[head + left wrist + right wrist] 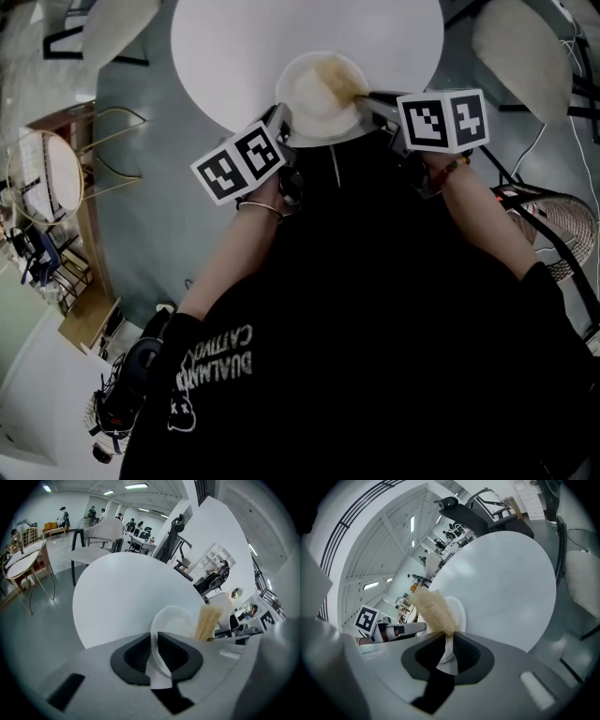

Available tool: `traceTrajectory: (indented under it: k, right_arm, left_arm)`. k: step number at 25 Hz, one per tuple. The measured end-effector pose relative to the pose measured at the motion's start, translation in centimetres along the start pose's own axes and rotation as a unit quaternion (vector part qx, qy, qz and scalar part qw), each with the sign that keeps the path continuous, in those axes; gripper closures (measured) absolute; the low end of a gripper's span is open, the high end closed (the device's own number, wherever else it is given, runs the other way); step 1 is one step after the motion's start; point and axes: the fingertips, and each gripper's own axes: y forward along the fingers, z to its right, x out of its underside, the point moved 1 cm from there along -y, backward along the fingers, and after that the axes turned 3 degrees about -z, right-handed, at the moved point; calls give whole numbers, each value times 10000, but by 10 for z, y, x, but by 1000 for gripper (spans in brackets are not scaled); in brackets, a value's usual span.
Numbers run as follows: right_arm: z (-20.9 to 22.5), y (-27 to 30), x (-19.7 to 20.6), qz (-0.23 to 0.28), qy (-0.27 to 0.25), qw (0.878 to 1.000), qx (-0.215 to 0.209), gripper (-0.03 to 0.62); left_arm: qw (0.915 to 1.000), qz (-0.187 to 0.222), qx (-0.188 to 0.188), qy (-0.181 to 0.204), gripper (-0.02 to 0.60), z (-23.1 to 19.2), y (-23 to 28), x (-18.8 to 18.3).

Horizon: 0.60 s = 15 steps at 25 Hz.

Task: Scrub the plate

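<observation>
Plate (pixel 177 619) rim between left tongs (pixel 156 645)

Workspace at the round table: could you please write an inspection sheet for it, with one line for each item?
Surface: round white table.
Job's things: white plate at the near table edge; tan scrubber lies against it.
Clutter: nothing seen on the table.
Grippers: left tool shut on the plate's rim; right tool shut on the scrubber.
Cables: white cable on the floor at the right.
Surroundings: chairs around the table; side table at the left.
</observation>
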Motion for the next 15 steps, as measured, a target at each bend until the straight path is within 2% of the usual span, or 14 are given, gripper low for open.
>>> traceTrajectory:
  k: [6, 15]
  right_arm:
    - [4, -3, 2, 63, 13, 9998, 197, 537]
    - [0, -9, 7, 292, 326, 9965, 706, 543]
  left_arm:
    - [9999, -73, 140, 39, 528, -2, 0, 0]
    - [9964, -311, 711, 333, 539, -4, 1, -7]
